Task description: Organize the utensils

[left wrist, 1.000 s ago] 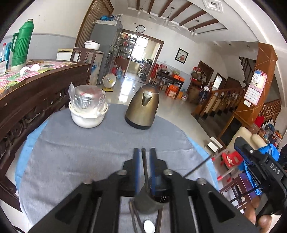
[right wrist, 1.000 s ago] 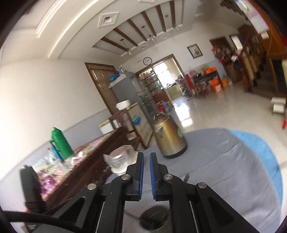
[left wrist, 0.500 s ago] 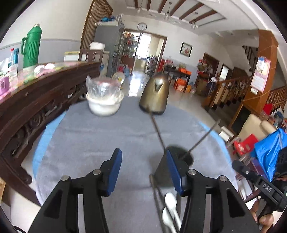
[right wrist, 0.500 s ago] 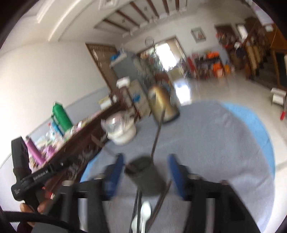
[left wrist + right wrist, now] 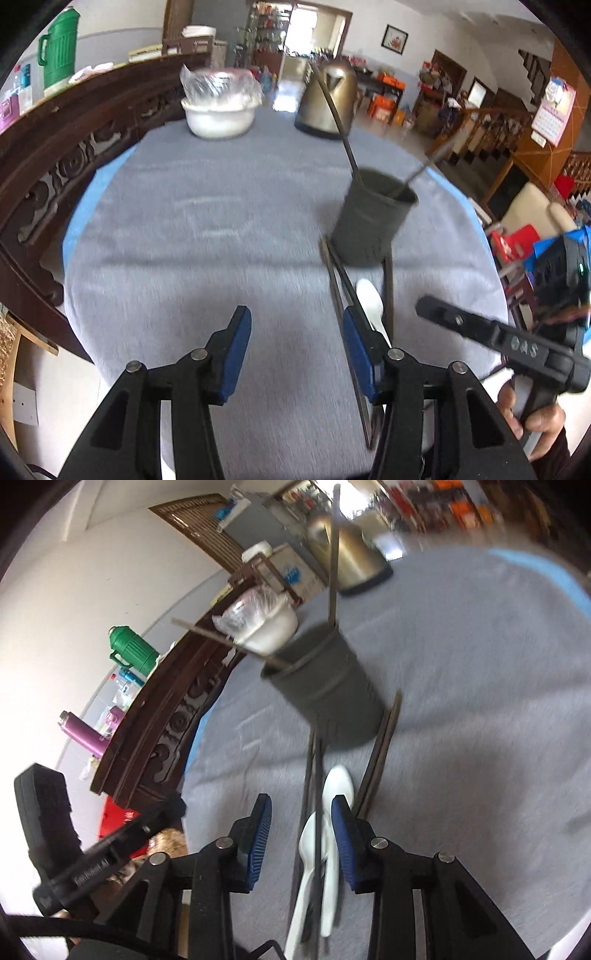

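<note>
A dark grey utensil cup [image 5: 373,218] stands on the grey tablecloth and holds two dark chopsticks [image 5: 334,110]; it also shows in the right wrist view [image 5: 328,694]. More chopsticks [image 5: 341,291] and white plastic spoons [image 5: 334,812] lie on the cloth in front of the cup. My left gripper [image 5: 297,347] is open and empty, above the cloth to the left of the lying utensils. My right gripper [image 5: 301,830] is open, just above the spoons and chopsticks [image 5: 314,775].
A white bowl covered with plastic wrap [image 5: 219,107] and a brass kettle [image 5: 328,99] stand at the table's far side. A dark carved wooden sideboard [image 5: 55,147] with a green thermos [image 5: 59,44] runs along the left. The table edge [image 5: 476,221] drops off at right.
Both grippers have opened and pulled back from the cup. The chopstick my left gripper held a second ago now stands in the cup. The cup now sits farther ahead.
</note>
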A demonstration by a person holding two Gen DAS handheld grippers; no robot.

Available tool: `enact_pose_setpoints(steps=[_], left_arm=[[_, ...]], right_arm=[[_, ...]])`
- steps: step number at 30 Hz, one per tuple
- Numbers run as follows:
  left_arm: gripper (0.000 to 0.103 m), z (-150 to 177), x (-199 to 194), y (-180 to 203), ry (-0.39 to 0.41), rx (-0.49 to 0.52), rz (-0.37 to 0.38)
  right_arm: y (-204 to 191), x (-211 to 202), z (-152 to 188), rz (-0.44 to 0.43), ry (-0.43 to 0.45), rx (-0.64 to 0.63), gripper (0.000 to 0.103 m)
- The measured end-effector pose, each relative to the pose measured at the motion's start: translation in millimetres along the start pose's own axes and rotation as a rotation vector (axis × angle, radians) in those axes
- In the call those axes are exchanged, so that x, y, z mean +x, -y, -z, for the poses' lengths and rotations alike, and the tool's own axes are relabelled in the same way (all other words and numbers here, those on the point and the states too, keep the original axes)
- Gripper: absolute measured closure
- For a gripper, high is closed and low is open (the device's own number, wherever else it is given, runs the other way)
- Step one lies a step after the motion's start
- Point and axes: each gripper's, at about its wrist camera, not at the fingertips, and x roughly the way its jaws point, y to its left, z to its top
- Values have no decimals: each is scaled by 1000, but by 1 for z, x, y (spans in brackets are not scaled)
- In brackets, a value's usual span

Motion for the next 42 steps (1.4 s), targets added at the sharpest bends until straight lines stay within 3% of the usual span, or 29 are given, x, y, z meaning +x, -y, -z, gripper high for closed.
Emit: enact_pose_setpoints(steps=[11, 15, 25, 29, 31, 36, 42], left_arm=[[51, 45, 15, 34, -133, 118, 68], [51, 54, 25, 42, -155, 149, 56], [52, 65, 31, 62, -189, 195, 110], [65, 67, 41, 72, -218, 224, 115], [80, 68, 48, 72, -238, 221, 115], [91, 64, 50, 63, -247, 181, 135], [94, 59, 40, 47, -218, 132, 179]], right_arm=[[14, -34, 13, 28, 24, 78, 66], [25, -41, 14, 32, 32, 105, 66], [41, -40, 18, 25, 22, 148, 66], [44, -40, 21, 10, 15, 162, 66], [47, -40, 23, 2, 10, 171, 66], [48, -37, 26, -11, -4, 185, 66], [37, -30, 25, -24, -22, 161, 66]])
